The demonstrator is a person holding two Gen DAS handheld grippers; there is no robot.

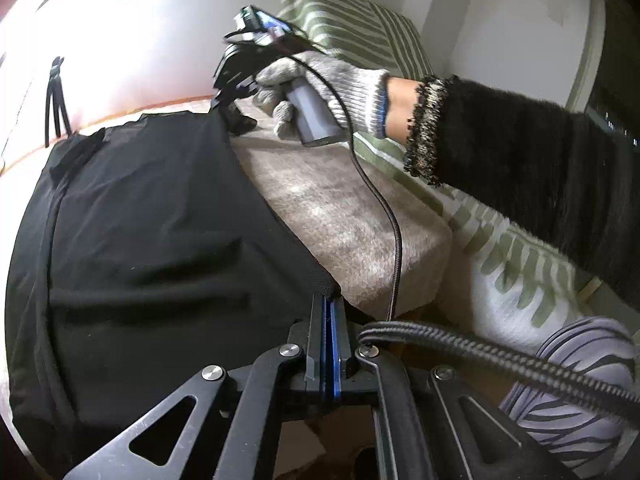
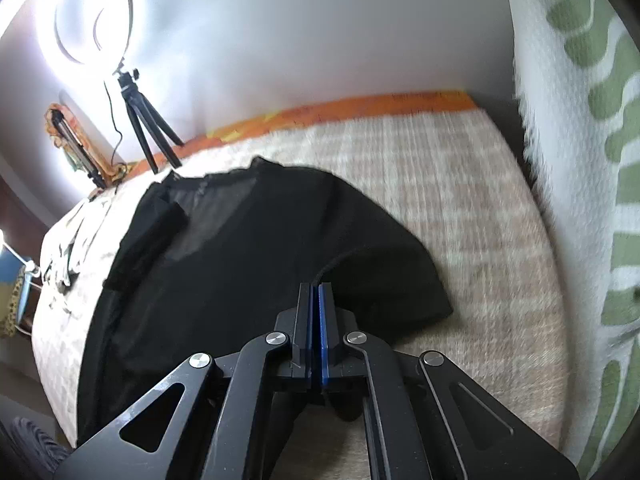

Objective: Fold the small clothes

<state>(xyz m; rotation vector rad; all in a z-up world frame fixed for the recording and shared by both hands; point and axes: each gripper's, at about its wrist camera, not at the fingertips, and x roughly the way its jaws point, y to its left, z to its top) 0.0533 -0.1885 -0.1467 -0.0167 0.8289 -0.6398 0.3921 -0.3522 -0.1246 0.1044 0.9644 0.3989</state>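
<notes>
**Two-point pinch on a soft black garment**

Black garment [image 1: 152,232] spread flat across a beige fleece surface [image 1: 344,216], one side edge running near the surface's drop-off. Left gripper [image 1: 329,300] closed, jaws pressed together on the near corner of that edge, cloth pinched between the pads. Right gripper [image 2: 315,286] likewise closed, nipping a raised ridge of fabric at the garment's hem [image 2: 348,258]; seen from the left wrist, held in a gloved hand [image 1: 320,84] at the far corner of the same side. Ring light on a tripod [image 2: 148,136] at the far end, green-patterned blanket [image 2: 580,200] alongside.

Handling, judged: thin, light, limp knit, no stiffness to hold a shape once lifted; likely to sag between the two pinch points and to drag slightly on the fleece. Best taken at corners or seams along one edge, both points carried together and kept taut, so the fold lands straight. Risk: single layer slipping from a shallow pinch.
</notes>
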